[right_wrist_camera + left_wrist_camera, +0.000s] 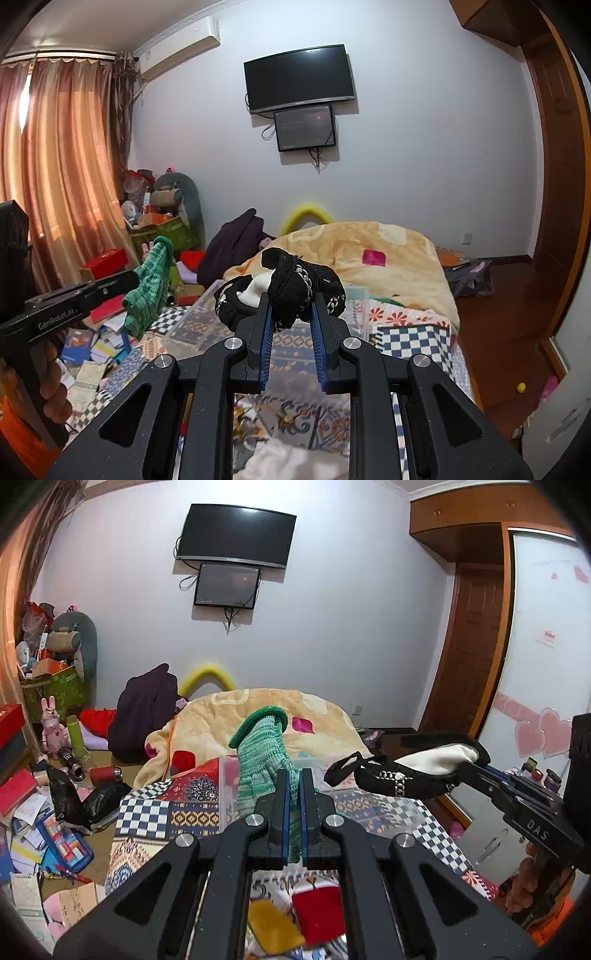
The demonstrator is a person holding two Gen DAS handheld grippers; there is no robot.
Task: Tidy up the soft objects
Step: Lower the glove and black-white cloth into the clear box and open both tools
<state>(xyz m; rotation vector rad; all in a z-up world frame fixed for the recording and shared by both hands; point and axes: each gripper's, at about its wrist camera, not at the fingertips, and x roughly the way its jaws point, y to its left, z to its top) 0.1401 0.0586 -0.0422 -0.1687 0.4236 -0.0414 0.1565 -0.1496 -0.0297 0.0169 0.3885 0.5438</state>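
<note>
Both tongs are raised over the bed, each grasping one soft item. Left tongs (294,775), low centre of the left wrist view, are clenched on a mint-green knitted glove with a darker green cuff (264,753); its cuff stands up above the blue pads while its fingers hang down between them. Right tongs (291,314), centre of the right wrist view, pinch a black knitted glove with white lining and a white chain pattern (295,284), which sits bunched on top of the tips, with much of it spilling left of the pads.

Below both, near mid-frame, sits a clear plastic storage box (192,317) on the patchwork-print bedspread (147,812), with a cream fleece blanket (369,240) beyond it.

The black glove's hold looks shallow, so a quick swing could shake it loose onto the bed. The green glove's dangling fingers could snag the box rim if lowered off-centre, leaving it draped over the edge.
</note>
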